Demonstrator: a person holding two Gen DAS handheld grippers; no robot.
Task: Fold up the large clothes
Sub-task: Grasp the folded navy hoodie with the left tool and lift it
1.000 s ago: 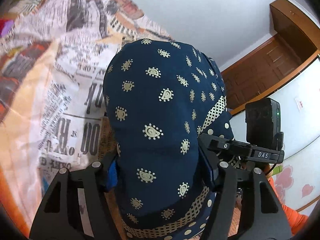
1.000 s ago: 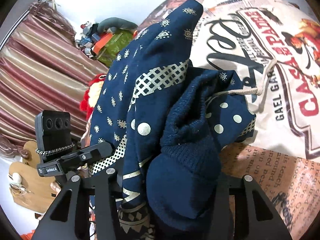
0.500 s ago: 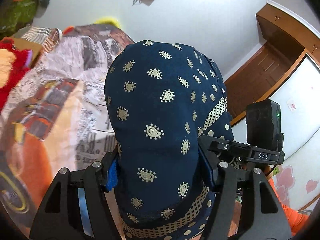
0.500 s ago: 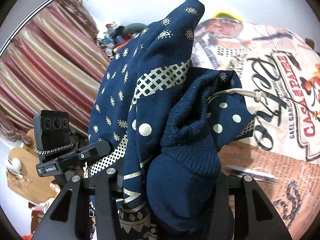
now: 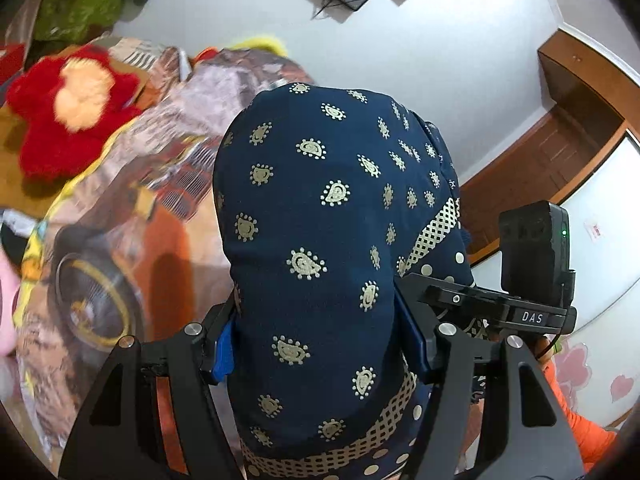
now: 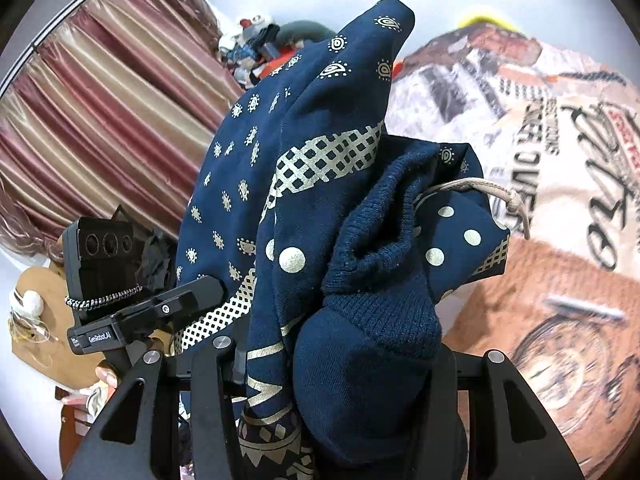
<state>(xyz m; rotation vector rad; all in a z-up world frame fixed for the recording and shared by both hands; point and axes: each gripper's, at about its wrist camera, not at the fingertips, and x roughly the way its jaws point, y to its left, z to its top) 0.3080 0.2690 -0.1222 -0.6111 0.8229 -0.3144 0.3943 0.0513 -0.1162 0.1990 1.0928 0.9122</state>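
Observation:
A folded navy garment [image 5: 316, 216] with cream paisley marks and a lattice band fills the middle of the left wrist view. My left gripper [image 5: 316, 344] is shut on this thick bundle, its blue pads pressed against both sides. In the right wrist view the same navy garment [image 6: 320, 184] bulges up, showing a ribbed knit cuff [image 6: 372, 320] and a beige drawstring [image 6: 476, 188]. My right gripper [image 6: 340, 364] is shut on it, the fingertips buried in cloth. The other gripper's camera block [image 5: 532, 248] stands beside the bundle on the right.
Below lies a bed with a printed newspaper-and-car bedspread [image 5: 132, 216] [image 6: 560, 184]. A red plush toy [image 5: 68, 108] sits at its far left. Striped maroon curtains [image 6: 92, 128] hang on the left, a wooden door [image 5: 532, 168] and a white cupboard [image 5: 600, 232] on the right.
Both grippers have carried the bundle up and across the bed; the bedspread has slid down in both views, bringing the red plush toy, wall and curtains into sight. Both grips are unchanged.

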